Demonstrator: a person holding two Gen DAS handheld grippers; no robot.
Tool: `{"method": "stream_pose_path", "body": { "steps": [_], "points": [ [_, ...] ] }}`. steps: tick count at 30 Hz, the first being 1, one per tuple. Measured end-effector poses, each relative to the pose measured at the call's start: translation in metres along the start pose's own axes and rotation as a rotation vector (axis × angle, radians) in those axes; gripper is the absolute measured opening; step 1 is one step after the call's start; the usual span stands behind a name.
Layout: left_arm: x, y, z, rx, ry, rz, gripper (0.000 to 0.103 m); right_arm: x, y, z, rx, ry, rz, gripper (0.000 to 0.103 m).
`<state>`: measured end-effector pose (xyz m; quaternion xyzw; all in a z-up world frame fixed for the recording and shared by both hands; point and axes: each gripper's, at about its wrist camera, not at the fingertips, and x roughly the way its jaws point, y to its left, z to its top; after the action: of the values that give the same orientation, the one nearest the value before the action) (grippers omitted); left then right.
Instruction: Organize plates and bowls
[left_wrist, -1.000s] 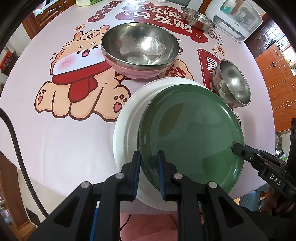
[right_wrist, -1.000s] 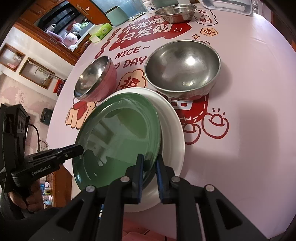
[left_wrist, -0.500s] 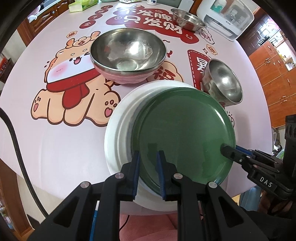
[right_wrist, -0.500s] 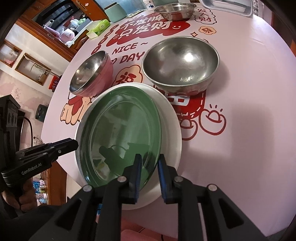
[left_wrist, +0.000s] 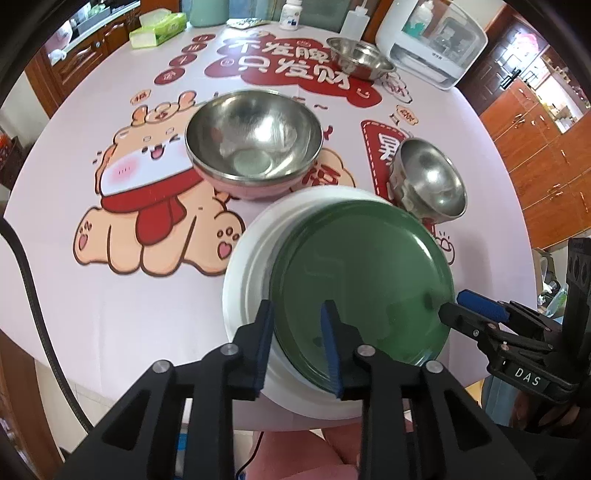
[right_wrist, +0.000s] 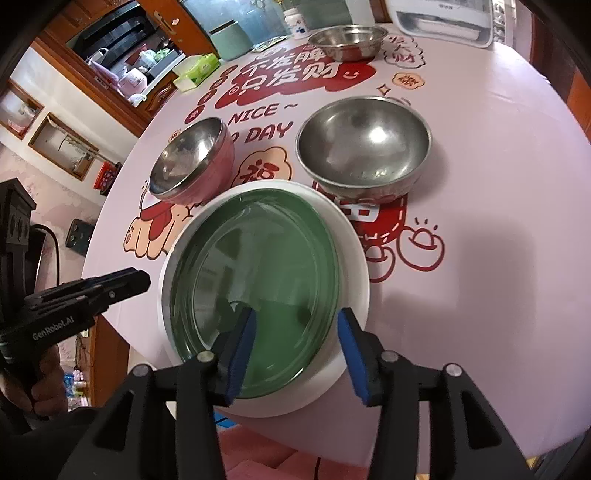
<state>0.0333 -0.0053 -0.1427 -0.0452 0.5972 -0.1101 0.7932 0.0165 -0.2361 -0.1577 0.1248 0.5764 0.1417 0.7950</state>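
Green plate (left_wrist: 362, 273) rests on white plate (left_wrist: 251, 258), both tongs opening.

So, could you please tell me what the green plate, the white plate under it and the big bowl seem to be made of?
Green plate: glossy, mirror-like reflections, so glazed ceramic or melamine; I cannot tell which.
White plate: smooth and duller, likely ceramic or plastic.
Big bowl: bare metal inside and out with bright highlights, probably stainless steel.
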Motion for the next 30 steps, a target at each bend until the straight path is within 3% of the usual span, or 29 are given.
{"method": "stream_pose_path", "body": {
  "steps": [13,17,30],
  "points": [
    [-0.032,-0.010,0.014,0.127,-0.072,-0.045,0.034,-0.034,0.013,-0.004,0.060,-0.110,-0.068,0.057],
    [-0.041,-0.015,0.023,0.170,-0.093,-0.038,0.045,-0.045,0.018,-0.002,0.068,-0.153,-0.099,0.060],
    [-0.062,-0.026,0.070,0.207,-0.154,0.004,0.047,-0.077,0.015,0.021,0.077,-0.236,-0.143,0.061]
  ]
}}
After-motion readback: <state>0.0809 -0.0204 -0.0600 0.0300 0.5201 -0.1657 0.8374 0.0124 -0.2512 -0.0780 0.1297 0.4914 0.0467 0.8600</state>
